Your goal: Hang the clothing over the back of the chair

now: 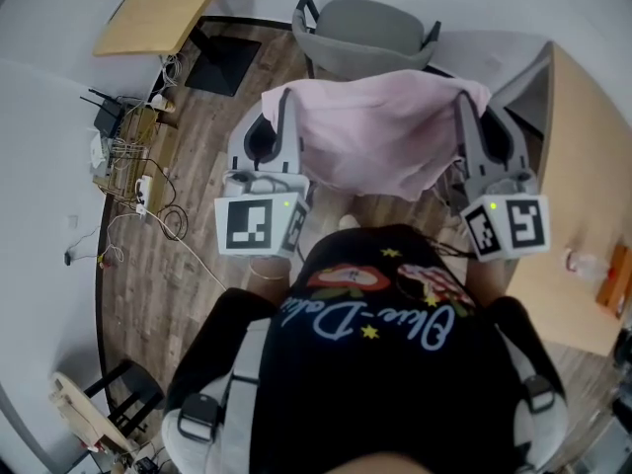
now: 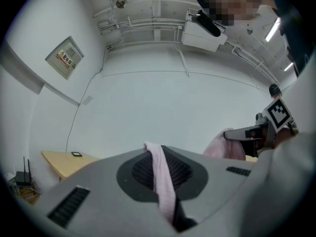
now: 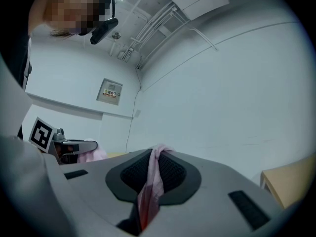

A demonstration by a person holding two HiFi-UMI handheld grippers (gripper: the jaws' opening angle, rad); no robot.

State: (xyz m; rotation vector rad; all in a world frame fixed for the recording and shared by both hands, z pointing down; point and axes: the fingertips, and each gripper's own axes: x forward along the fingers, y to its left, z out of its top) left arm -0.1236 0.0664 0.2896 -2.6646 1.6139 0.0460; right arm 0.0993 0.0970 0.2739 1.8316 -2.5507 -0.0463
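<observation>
A pink garment (image 1: 380, 131) is stretched between my two grippers and hangs down in front of me. My left gripper (image 1: 281, 95) is shut on its left top corner; in the left gripper view the pink cloth (image 2: 163, 181) runs pinched between the jaws. At the other top corner my right gripper (image 1: 464, 99) is shut on the fabric, and the right gripper view shows the pink cloth (image 3: 150, 186) squeezed between the pads. A grey chair (image 1: 365, 33) stands just beyond the garment, its back towards me. The garment's lower edge hides the chair's seat.
A wooden table (image 1: 583, 196) runs along the right, holding a plastic bottle (image 1: 585, 263). Another wooden table (image 1: 158, 8) is at the far left, with a dark mat (image 1: 222, 62) beside it. Cables and a router (image 1: 109, 117) lie by the left wall.
</observation>
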